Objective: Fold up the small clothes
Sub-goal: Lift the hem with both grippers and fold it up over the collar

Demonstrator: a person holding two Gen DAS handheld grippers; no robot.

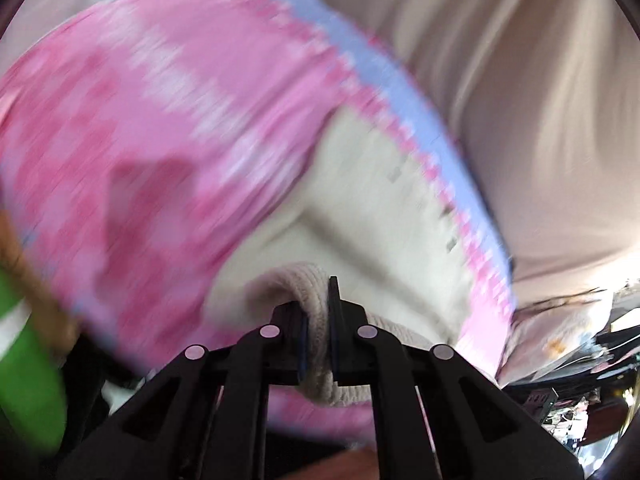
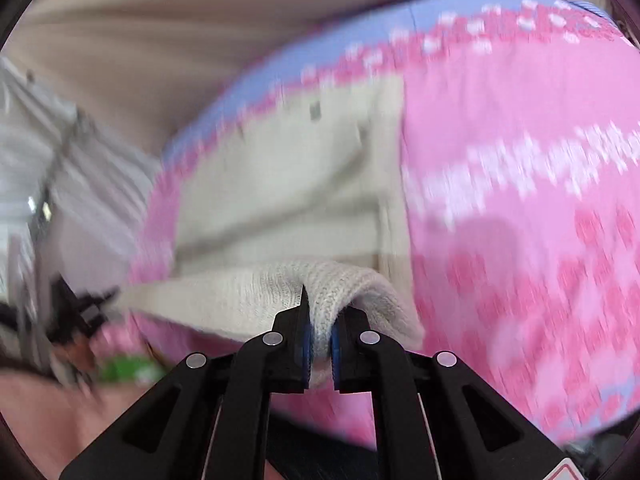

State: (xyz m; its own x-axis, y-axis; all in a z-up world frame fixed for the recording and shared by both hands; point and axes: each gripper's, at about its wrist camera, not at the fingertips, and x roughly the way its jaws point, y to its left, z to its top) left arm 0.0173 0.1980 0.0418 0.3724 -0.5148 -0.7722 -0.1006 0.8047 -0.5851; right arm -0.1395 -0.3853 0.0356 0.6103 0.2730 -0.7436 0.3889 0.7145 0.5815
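Note:
A small pink knit sweater (image 1: pixel 168 128) with a lavender-blue band and a cream inner side (image 1: pixel 360 200) fills the left wrist view, blurred by motion. My left gripper (image 1: pixel 318 304) is shut on its cream ribbed edge (image 1: pixel 316 328). The same sweater (image 2: pixel 520 200) fills the right wrist view, with its cream inner side (image 2: pixel 280 168) showing. My right gripper (image 2: pixel 320 320) is shut on the cream ribbed edge (image 2: pixel 324 292) there. The garment hangs lifted between both grippers.
A beige sheet (image 1: pixel 520 80) lies behind the sweater, also in the right wrist view (image 2: pixel 160 20). A green object (image 1: pixel 28 380) is at the lower left. Dark clutter (image 1: pixel 580 380) is at the right. Grey-white cloth (image 2: pixel 60 160) lies to the left.

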